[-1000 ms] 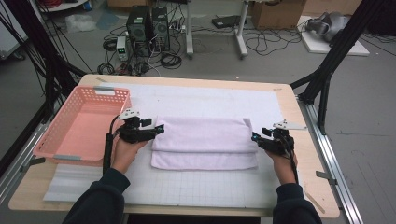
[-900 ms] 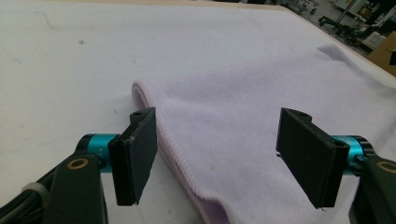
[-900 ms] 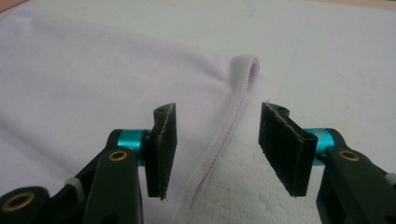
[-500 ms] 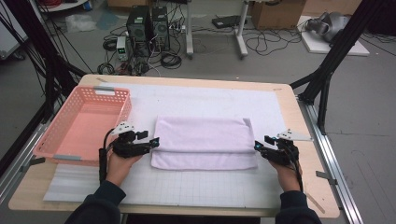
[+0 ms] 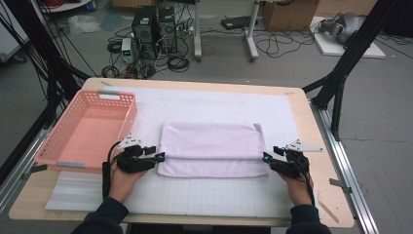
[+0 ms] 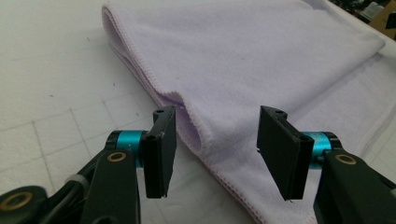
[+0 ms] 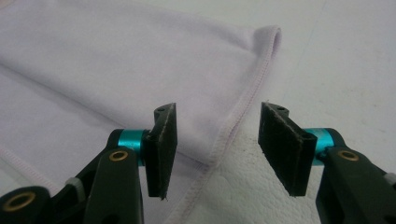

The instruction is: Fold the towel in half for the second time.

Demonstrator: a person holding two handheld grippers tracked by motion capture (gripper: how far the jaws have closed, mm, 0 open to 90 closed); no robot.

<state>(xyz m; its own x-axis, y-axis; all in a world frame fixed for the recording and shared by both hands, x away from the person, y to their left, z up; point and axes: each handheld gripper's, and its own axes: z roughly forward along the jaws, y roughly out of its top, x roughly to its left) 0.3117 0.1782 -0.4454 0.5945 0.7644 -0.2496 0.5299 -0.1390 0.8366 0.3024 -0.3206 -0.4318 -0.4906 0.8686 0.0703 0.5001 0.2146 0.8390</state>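
Both forearms come in from six o'clock, each hand lying low and level on the white mat (image 5: 204,195) – the left gripper (image 5: 159,158) points toward three o'clock at the folded lilac towel's (image 5: 212,148) left end, the right gripper (image 5: 265,158) toward nine o'clock at its right end. The left jaws have just been closing yet stand apart with the towel's folded edge (image 6: 194,133) between them unpinched, while the right jaws also stand spread, over the hem (image 7: 233,126). The towel lies mid-table with its long axis running nine to three o'clock, the pink basket (image 5: 87,129) at its nine o'clock – no writing is readable

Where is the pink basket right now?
In the high view, the pink basket sits on the table's left side, left of the folded towel.
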